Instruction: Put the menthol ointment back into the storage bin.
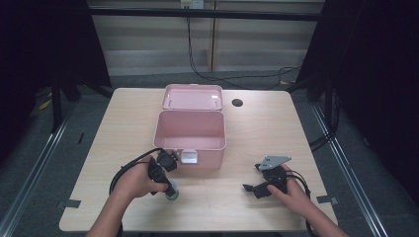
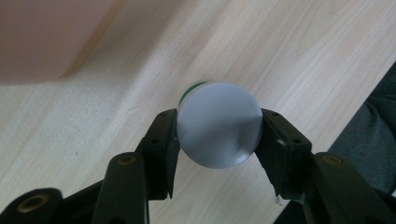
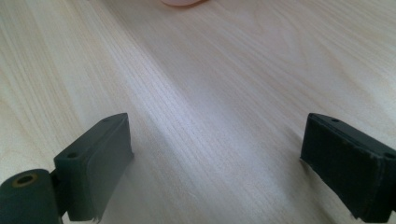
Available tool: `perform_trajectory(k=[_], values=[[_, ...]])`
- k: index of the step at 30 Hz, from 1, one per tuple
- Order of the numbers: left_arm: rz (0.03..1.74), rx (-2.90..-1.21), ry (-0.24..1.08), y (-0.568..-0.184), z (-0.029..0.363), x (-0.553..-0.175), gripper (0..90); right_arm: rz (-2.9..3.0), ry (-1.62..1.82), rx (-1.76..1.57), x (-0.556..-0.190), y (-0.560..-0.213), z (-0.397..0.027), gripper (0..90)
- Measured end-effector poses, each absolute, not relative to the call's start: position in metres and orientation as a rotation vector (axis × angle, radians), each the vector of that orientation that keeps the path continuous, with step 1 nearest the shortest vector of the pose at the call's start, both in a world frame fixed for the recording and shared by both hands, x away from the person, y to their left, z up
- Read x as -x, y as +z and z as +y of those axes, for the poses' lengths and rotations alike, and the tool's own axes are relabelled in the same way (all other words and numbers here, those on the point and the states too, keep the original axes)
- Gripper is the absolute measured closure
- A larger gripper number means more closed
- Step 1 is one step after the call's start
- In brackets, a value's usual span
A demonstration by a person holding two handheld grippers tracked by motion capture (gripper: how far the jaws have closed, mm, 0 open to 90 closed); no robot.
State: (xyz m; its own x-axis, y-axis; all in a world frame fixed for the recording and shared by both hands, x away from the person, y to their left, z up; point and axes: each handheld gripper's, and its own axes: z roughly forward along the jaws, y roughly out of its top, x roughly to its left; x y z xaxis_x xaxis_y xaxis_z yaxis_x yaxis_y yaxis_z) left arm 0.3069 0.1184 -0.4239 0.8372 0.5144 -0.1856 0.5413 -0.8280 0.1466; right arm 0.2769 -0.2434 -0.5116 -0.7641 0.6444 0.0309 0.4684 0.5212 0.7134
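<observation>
A small round white-topped container (image 2: pixel 219 125) with a green rim is clamped between the left gripper's (image 1: pixel 168 190) jaws on the table (image 1: pixel 257 123). The right gripper (image 3: pixel 224 163) is held wide apart, empty. The open pink box (image 1: pixel 190 132) appears empty, so placing likely remains.

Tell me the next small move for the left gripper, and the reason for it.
Probably lift it straight up. The left gripper has its fingers closed against both sides of the round white-capped container, which sits on the table in front of the open pink box. Raising it should clear the box's front wall before carrying it over. The right gripper is open and holds nothing.
</observation>
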Motion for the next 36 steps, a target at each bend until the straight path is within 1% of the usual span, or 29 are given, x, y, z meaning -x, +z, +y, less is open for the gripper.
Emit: perform_trajectory(k=[12, 24, 36], values=[[0.912, -2.807, -0.271, -0.401, 0.130, -0.306, 50.4, 2.523, 1.077, -0.947, -0.277, -0.512, -0.243, 8.2], [0.981, -2.808, -0.270, -0.372, 0.137, -0.312, 50.4, 2.523, 1.079, -0.942, -0.277, -0.512, -0.243, 8.2], [1.065, -2.759, -0.277, -0.341, 0.146, -0.322, 50.4, 2.523, 1.079, -0.942, -0.277, -0.512, -0.243, 8.2]])
